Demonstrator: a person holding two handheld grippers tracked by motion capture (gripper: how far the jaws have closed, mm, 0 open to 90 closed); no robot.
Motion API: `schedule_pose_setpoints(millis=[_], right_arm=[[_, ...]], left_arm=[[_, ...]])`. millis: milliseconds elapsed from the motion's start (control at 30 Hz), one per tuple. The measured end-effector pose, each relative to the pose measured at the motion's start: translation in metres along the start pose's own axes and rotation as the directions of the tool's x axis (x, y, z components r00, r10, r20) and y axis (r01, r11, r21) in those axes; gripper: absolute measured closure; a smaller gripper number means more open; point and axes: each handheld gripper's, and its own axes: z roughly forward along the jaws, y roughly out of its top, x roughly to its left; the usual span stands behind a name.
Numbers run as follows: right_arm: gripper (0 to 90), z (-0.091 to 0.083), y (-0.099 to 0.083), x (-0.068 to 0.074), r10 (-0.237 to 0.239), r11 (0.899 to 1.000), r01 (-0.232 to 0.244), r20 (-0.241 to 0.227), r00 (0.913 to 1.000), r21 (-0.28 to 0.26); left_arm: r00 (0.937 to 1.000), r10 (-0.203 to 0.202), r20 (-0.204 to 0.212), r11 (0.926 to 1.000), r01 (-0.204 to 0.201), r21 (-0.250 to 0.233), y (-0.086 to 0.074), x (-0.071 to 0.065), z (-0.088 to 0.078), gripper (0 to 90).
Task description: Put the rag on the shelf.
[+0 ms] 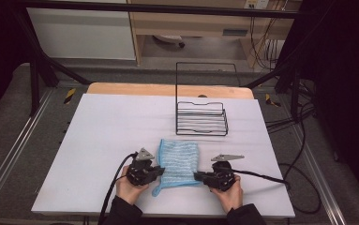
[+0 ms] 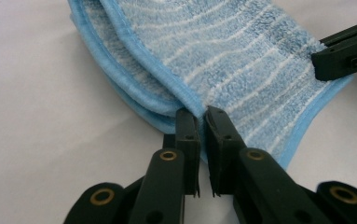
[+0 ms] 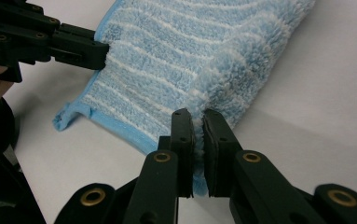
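Note:
A blue striped towel (image 1: 178,161) lies folded on the white table near the front edge. My left gripper (image 1: 157,171) is at the towel's left side, shut on its bound edge (image 2: 192,105). My right gripper (image 1: 198,176) is at the towel's right side, shut on a fold of the towel (image 3: 198,126). In the left gripper view the towel (image 2: 241,51) spreads ahead of the jaws and the right gripper's jaws (image 2: 341,53) come in from the right. In the right gripper view the left gripper (image 3: 80,49) grips the towel's far edge.
A black wire rack (image 1: 201,117) with a tall back frame stands behind the towel, right of centre. The white table top (image 1: 111,126) lies bare to the left. Cables trail from both grippers toward the table's front and right edge.

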Motion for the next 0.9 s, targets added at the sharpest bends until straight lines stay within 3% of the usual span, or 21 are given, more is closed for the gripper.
schedule_pose_setpoints(millis=[367,500,700,733,833,900], right_arm=[[82.2,0.003,-0.008,0.011,-0.030,1.000,0.030,0.002,0.9996,0.005],[67.0,0.002,-0.007,0.009,-0.070,0.998,0.070,0.020,0.9973,-0.002],[37.8,-0.007,0.005,0.003,-0.161,0.983,0.163,0.020,0.9867,-0.087],[37.8,-0.007,0.005,0.003,-0.161,0.983,0.163,0.020,0.9867,-0.087],[24.1,-0.010,0.011,-0.001,-0.197,0.972,0.199,0.028,0.9800,-0.124],[19.1,-0.011,0.011,-0.004,-0.204,0.969,0.206,0.028,0.9785,-0.136]], left_arm=[[0.9998,-0.017,0.004,0.9998,0.017,-0.012,-0.012,0.000,-0.006,81.0],[0.9997,-0.026,0.000,0.9989,0.026,-0.040,-0.013,0.004,-0.010,73.8],[0.9989,-0.026,-0.038,0.9923,0.022,-0.122,-0.001,0.011,-0.027,43.6],[0.9989,-0.029,-0.038,0.9916,0.024,-0.127,0.002,0.013,-0.028,43.6],[0.9978,-0.033,-0.058,0.9892,0.024,-0.144,0.012,0.018,-0.029,31.5],[0.9968,-0.029,-0.074,0.9894,0.018,-0.144,0.018,0.022,-0.027,28.1]])
